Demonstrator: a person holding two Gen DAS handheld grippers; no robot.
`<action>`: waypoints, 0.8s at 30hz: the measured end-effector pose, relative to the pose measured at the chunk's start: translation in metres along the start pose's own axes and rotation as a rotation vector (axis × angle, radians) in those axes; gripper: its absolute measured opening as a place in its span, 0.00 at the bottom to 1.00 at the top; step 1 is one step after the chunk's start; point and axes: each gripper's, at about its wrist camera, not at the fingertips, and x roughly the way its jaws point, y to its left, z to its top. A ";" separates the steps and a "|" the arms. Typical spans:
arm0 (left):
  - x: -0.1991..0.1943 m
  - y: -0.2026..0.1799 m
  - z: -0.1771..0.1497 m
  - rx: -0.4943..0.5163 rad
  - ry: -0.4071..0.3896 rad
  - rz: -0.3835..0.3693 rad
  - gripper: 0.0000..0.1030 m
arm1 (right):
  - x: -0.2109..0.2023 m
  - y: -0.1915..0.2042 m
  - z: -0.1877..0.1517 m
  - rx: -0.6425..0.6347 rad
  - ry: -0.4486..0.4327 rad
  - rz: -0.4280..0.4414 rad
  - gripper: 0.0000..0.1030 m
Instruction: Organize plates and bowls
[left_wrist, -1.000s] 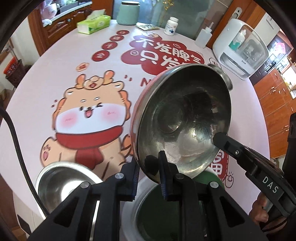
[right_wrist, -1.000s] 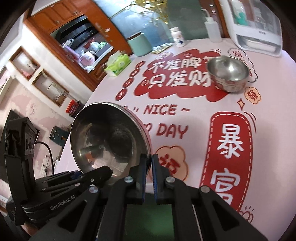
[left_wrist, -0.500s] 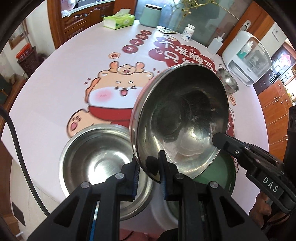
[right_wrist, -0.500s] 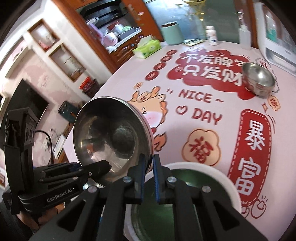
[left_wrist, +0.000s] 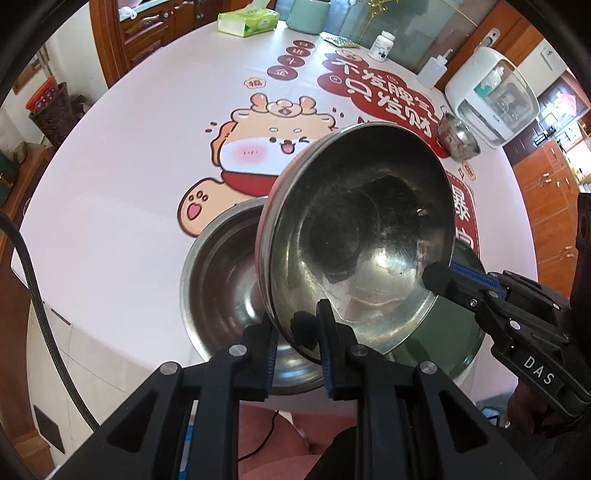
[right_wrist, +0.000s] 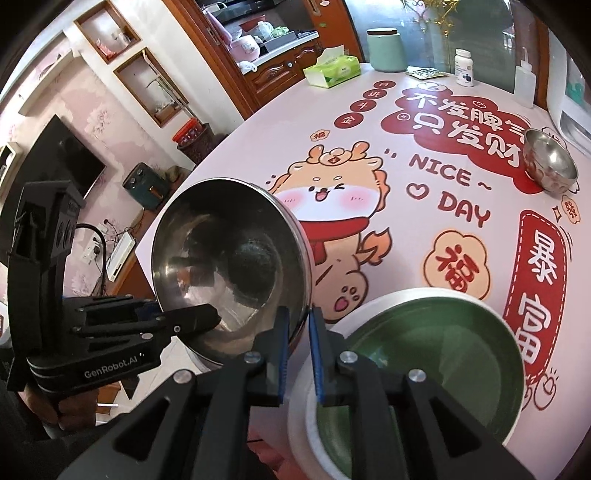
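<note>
Both grippers hold one steel bowl (left_wrist: 362, 236) tilted in the air near the table's front edge. My left gripper (left_wrist: 297, 332) is shut on its lower rim. My right gripper (right_wrist: 298, 325) is shut on the rim at the other side of the same bowl (right_wrist: 229, 258); it shows in the left wrist view (left_wrist: 439, 277). A larger steel bowl (left_wrist: 225, 284) rests on the table just below and left of the held one. A green bowl with a white outside (right_wrist: 436, 373) sits to the right, partly hidden in the left wrist view (left_wrist: 454, 332). A small steel bowl (right_wrist: 548, 162) stands far right.
The round table has a pink printed cloth (left_wrist: 129, 155). At its far side stand a tissue box (left_wrist: 247, 22), a mint canister (right_wrist: 386, 50), a white pill bottle (right_wrist: 464, 68), a squeeze bottle (right_wrist: 524, 83) and a white appliance (left_wrist: 491, 99). The table edge is just below the bowls.
Both grippers have lifted and pulled back with the held bowl. The larger steel bowl and the green bowl now appear further below it, with more of the table in view.
</note>
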 end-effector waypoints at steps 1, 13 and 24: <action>0.000 0.002 -0.001 0.006 0.004 -0.001 0.18 | 0.001 0.003 -0.001 -0.001 0.003 -0.007 0.12; 0.007 0.023 -0.005 0.112 0.104 -0.049 0.19 | 0.012 0.036 -0.020 0.015 0.039 -0.117 0.14; 0.016 0.034 -0.006 0.236 0.173 -0.053 0.23 | 0.019 0.055 -0.033 0.106 0.012 -0.184 0.15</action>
